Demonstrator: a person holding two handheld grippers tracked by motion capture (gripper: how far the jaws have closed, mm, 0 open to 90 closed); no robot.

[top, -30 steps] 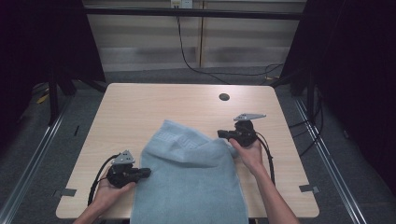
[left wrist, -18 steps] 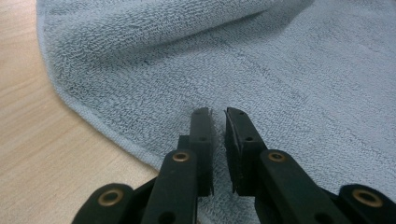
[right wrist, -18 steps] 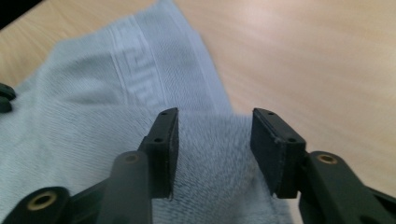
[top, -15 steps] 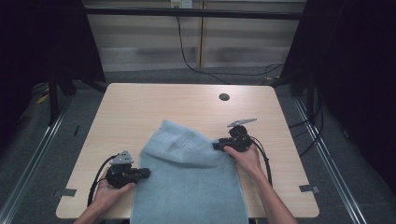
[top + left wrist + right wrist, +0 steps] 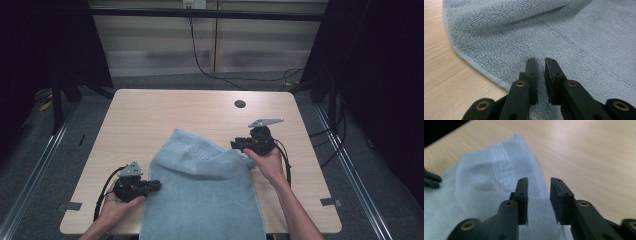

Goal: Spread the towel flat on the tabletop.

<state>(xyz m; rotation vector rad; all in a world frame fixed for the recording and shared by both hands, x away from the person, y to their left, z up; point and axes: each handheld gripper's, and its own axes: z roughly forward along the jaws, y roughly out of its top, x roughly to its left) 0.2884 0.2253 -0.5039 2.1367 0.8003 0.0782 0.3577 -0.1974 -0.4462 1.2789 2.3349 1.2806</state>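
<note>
A blue towel (image 5: 202,195) lies on the surface (image 5: 165,112), hanging over the near edge. The left gripper (image 5: 541,62) rests on its edge, jaws nearly closed on nothing. The right gripper (image 5: 538,182) has open, empty jaws. Grab each side evenly, then fold.

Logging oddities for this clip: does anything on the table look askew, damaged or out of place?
Only the towel: it lies crooked on the table, its far end rumpled into a fold and its near end hanging over the edge. No visible damage or spills. Both grippers, left and right, sit at its sides.
</note>
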